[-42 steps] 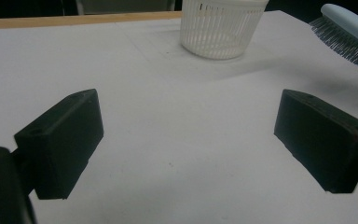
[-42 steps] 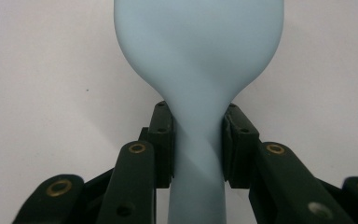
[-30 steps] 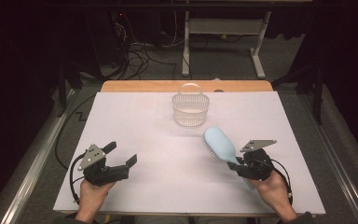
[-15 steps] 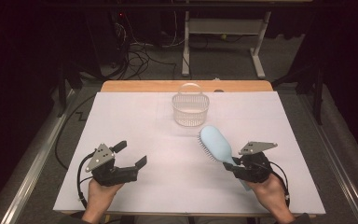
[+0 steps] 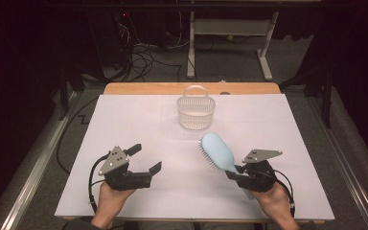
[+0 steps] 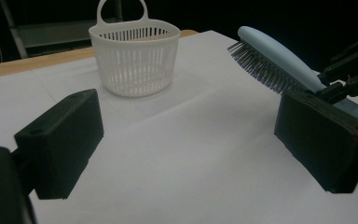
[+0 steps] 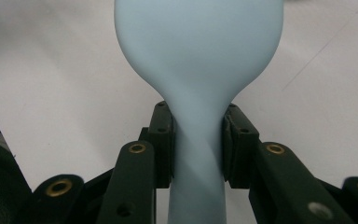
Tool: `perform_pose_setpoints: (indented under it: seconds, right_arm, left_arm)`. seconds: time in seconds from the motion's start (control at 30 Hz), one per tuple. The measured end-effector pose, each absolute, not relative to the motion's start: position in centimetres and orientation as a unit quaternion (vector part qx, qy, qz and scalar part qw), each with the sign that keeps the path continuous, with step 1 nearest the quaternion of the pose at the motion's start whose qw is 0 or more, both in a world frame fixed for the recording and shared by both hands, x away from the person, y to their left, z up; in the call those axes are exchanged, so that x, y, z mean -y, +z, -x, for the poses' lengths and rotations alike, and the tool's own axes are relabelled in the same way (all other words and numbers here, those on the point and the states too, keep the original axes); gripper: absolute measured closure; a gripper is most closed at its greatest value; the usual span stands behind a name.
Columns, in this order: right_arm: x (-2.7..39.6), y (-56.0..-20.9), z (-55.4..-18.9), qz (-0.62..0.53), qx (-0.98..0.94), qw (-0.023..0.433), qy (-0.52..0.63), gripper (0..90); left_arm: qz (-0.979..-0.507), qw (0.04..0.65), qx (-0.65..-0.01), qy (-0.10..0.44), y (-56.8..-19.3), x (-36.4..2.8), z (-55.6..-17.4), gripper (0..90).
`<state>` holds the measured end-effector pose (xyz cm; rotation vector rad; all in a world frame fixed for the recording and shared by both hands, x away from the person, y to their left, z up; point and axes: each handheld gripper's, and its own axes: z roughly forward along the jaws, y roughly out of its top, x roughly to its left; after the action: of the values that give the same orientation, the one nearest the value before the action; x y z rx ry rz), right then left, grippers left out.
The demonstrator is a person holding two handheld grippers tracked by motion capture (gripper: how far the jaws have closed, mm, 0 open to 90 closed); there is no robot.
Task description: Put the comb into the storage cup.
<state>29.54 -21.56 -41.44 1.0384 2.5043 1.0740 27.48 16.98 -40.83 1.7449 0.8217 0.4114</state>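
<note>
A light blue hairbrush (image 5: 217,150) is held off the white table, bristles facing left. My right gripper (image 5: 236,173) is shut on its handle (image 7: 196,154), pads pressing both sides. In the left gripper view the hairbrush (image 6: 279,60) hangs at upper right with its dark bristles down. My left gripper (image 5: 144,159) stands open at the table's front left, nothing between its jaws. A small white slotted basket (image 5: 196,111) with a loop handle stands upright at the back middle, also seen as the basket (image 6: 134,56) ahead of my left gripper.
A white sheet (image 5: 124,124) covers the table, with a wooden strip (image 5: 139,88) showing along its far edge. Beyond it lie floor cables (image 5: 139,52) and a desk frame (image 5: 230,28). Metal rails run along both sides of the table.
My left gripper has moved right, toward the table's middle. The hairbrush head has swung slightly left and nearer; the right hand has hardly shifted.
</note>
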Motion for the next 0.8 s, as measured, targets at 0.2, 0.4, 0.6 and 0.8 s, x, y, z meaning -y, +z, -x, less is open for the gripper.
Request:
perform_pose_setpoints:
  seconds: [0.2,0.4,0.6,0.8]
  right_arm:
    - [21.3,-41.5,-29.4,-0.35,-0.854,0.11,0.368,69.9]
    - [21.0,-41.7,-29.3,-0.349,-0.854,0.106,0.371,69.9]
    - [20.6,-41.8,-29.2,-0.345,-0.855,0.103,0.373,69.9]
    - [20.1,-41.8,-29.1,-0.34,-0.856,0.101,0.375,69.9]
  left_arm:
    - [-0.741,0.554,-0.341,0.166,-40.7,-16.2,-27.6,7.0]
    - [-0.745,0.555,-0.334,0.16,-40.6,-15.5,-27.9,7.0]
    - [-0.747,0.556,-0.33,0.152,-40.7,-15.0,-28.0,7.0]
    - [-0.753,0.555,-0.325,0.139,-40.8,-14.2,-28.2,7.0]
